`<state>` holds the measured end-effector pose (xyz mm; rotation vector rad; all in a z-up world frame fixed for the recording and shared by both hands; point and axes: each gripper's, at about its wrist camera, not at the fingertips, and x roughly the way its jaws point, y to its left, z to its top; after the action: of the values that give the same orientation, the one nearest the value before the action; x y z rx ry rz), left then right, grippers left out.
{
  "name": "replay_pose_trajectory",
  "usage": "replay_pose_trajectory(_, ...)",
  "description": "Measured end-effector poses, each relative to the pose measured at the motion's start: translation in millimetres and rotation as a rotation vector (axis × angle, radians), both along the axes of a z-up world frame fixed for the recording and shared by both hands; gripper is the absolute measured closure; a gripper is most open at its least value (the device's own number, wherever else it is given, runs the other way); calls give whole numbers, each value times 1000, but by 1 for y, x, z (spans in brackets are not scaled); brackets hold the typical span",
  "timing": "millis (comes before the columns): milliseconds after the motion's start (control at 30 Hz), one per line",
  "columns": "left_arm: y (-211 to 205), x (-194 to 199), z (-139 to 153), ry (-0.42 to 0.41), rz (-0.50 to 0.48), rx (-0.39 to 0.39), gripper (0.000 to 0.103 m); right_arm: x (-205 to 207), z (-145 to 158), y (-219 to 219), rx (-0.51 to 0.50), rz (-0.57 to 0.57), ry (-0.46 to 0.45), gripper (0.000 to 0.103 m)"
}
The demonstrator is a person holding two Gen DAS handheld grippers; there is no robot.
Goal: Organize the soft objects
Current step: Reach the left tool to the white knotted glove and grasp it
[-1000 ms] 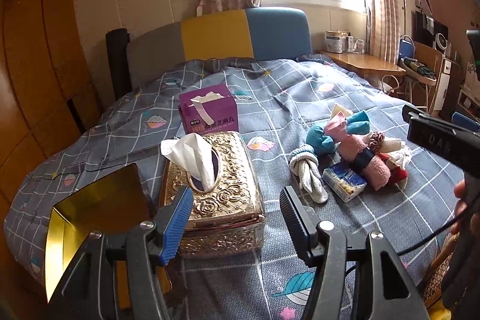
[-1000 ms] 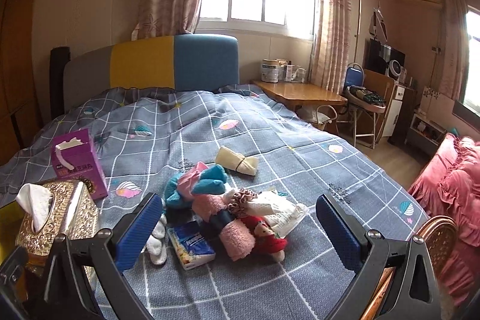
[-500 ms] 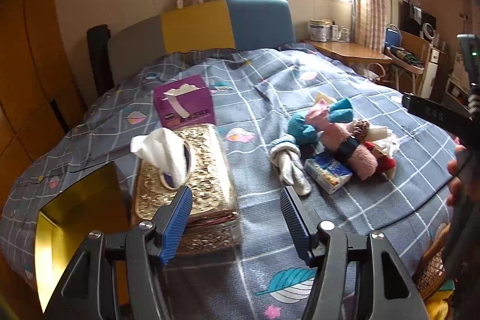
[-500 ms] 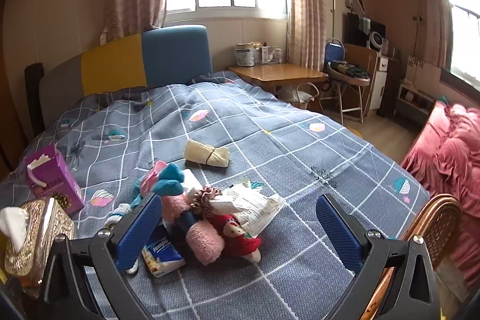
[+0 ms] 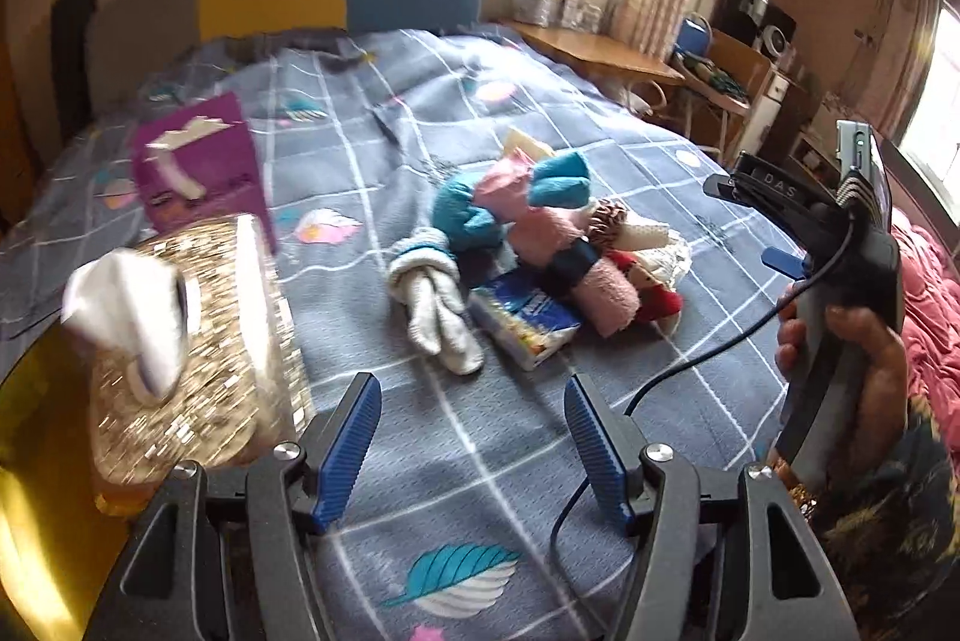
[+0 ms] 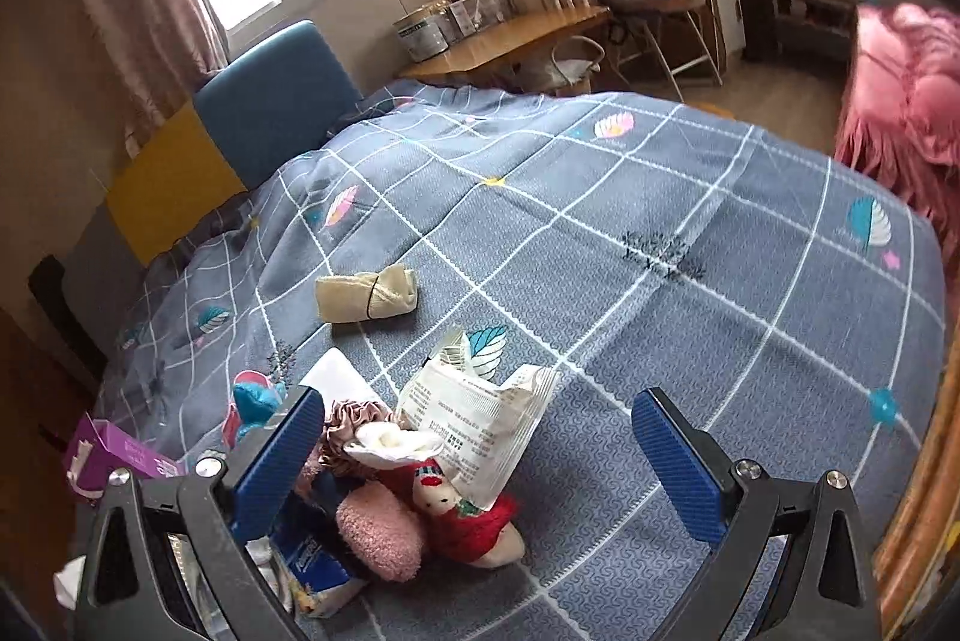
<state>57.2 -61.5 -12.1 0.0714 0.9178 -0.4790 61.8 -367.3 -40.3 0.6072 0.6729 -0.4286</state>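
Left hand-held gripper (image 5: 474,446) jaws just widened, empty above the bedspread (image 5: 480,437)

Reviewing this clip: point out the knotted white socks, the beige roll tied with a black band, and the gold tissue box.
knotted white socks (image 5: 433,302), left wrist view, on the knot's lower part.
beige roll (image 6: 366,294), right wrist view, at the black band around its middle.
gold tissue box (image 5: 228,341), left wrist view, on its embossed top.

The white letters "DAS" stand on the black body of the right gripper (image 5: 774,192), at the right of the left wrist view. The crumpled white plastic packet (image 6: 480,425), low in the right wrist view, carries rows of small print too fine to read.
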Motion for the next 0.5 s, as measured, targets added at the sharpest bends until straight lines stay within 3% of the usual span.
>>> replay_pose_trajectory(100,-12,18,-7,45,-17,-10,29,1,-2,3,21,28,-7,0)
replay_pose_trajectory(233,-20,54,-27,119,20,10,29,4,-1,11,5,68,-4,0)
replay_pose_trajectory(500,-48,120,-64,113,87,173,29,9,-3,17,15,108,5,0)
